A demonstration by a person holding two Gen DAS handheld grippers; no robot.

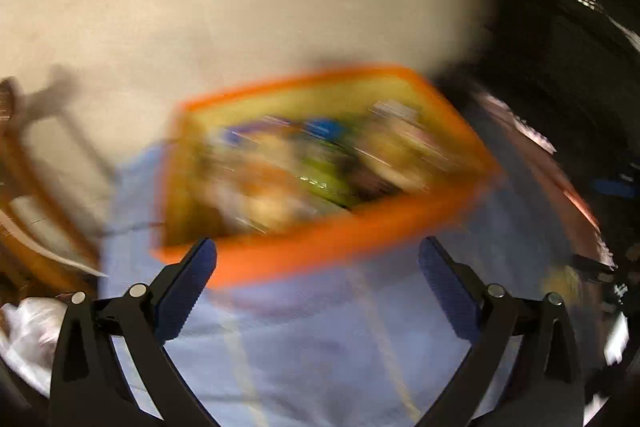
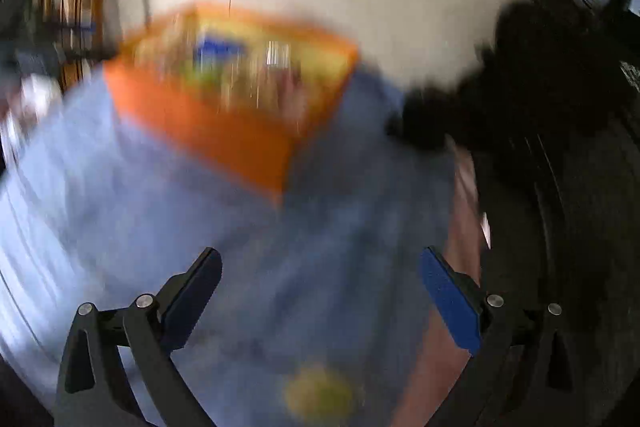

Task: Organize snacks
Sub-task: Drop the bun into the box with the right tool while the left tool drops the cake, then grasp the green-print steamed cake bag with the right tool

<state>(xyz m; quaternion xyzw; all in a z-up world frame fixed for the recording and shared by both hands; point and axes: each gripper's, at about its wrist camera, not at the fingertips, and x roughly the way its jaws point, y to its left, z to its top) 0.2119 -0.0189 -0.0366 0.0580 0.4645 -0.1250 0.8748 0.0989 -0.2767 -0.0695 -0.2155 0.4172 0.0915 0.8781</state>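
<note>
On the blue cloth, frame centre: orange bin (image 1: 320,251) full of snacks | left gripper (image 1: 318,281) and right gripper (image 2: 320,291) fingers spread, holding nothing | yellow item (image 2: 318,397) lies loose near right gripper | risk: heavy blur, fingers may knock bin or misjudge the item.

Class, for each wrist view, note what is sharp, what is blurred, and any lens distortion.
Left wrist view: jaws sharp, orange bin and its snacks smeared by motion, dark rounded fisheye corners. Right wrist view: jaws sharp, bin, blue cloth and a yellow object streaked, same curved edges.
</note>
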